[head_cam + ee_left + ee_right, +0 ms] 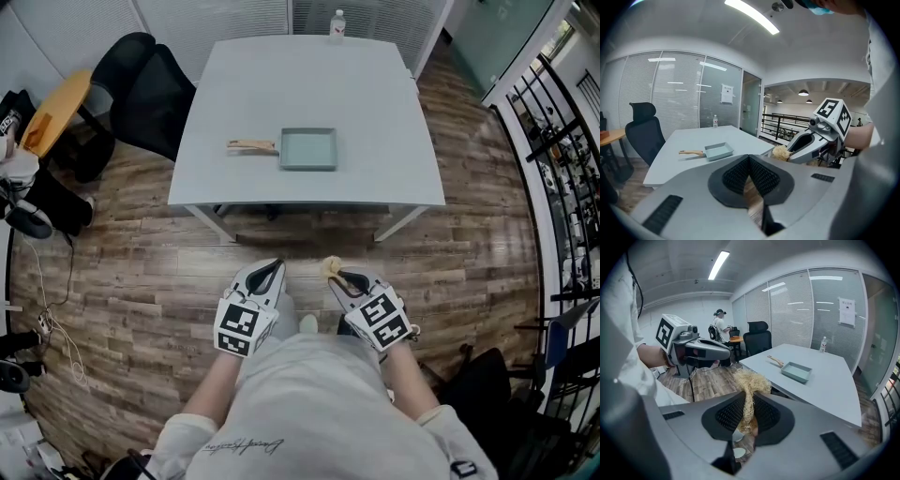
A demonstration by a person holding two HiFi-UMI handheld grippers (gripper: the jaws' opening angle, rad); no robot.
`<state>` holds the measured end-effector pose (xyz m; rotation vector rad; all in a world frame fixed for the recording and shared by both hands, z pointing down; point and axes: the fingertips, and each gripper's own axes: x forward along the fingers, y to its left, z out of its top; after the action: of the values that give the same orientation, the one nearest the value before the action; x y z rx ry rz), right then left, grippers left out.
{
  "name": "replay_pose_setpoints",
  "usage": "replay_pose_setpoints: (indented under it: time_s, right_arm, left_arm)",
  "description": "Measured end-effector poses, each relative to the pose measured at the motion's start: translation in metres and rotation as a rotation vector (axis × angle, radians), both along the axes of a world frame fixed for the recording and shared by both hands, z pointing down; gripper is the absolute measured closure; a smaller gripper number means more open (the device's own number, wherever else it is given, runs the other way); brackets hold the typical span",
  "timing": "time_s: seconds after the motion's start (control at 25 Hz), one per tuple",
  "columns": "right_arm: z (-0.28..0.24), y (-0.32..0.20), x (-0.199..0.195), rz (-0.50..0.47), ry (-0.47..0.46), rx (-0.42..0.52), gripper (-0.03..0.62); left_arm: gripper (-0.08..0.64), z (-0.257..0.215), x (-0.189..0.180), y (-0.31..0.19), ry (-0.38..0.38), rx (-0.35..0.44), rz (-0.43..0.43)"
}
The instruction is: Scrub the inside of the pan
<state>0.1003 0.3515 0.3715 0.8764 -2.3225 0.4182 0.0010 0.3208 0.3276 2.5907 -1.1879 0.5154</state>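
A square pale-green pan [308, 148] with a wooden handle [251, 145] lies flat on the white table [375, 103], well ahead of both grippers. It also shows small in the left gripper view as the pan [718, 151], and in the right gripper view as the pan [796, 371]. My left gripper [275, 266] is shut with nothing between its pads, held over the floor in front of the person. My right gripper [335, 273] is shut on a straw-coloured fibre scrubber [749, 383], the tuft [330, 266] sticking out past the tips.
A clear bottle [337, 24] stands at the table's far edge. Black office chairs [141, 89] and a wooden side table [58, 111] stand to the left. A railing [553, 131] runs on the right. A person [723, 326] stands far off.
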Motion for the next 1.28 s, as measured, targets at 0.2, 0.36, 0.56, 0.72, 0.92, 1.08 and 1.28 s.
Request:
replay_pose_setpoints:
  time_s: [0.2, 0.36, 0.56, 0.72, 0.92, 1.08, 1.28]
  right_arm:
    - [-0.001, -0.007, 0.004, 0.002, 0.001, 0.012, 0.525]
    - [0.0, -0.018, 0.001, 0.004, 0.001, 0.021, 0.525]
    - [0.001, -0.034, -0.005, -0.005, 0.005, -0.002, 0.525]
    - [0.003, -0.053, -0.009, -0.007, 0.001, -0.015, 0.525]
    - [0.005, -0.084, -0.016, -0.004, 0.007, -0.013, 0.525]
    - [0.01, -0.111, -0.018, 0.002, 0.017, -0.017, 0.525]
    - [0.008, -0.144, -0.016, 0.02, 0.025, -0.014, 0.525]
  left_arm:
    - [0.548, -0.003, 0.003, -0.01, 0.013, 0.015, -0.008]
    - [0.548, 0.0, -0.001, -0.019, 0.022, 0.01, -0.014]
    - [0.548, 0.003, -0.003, -0.037, 0.023, 0.003, -0.008]
    - [0.548, 0.006, -0.003, -0.057, 0.025, 0.001, -0.001]
    - [0.548, 0.009, -0.008, -0.09, 0.025, -0.002, 0.01]
    - [0.548, 0.013, -0.007, -0.116, 0.029, -0.006, 0.029]
    - [0.548, 0.01, -0.003, -0.154, 0.044, 0.002, 0.047]
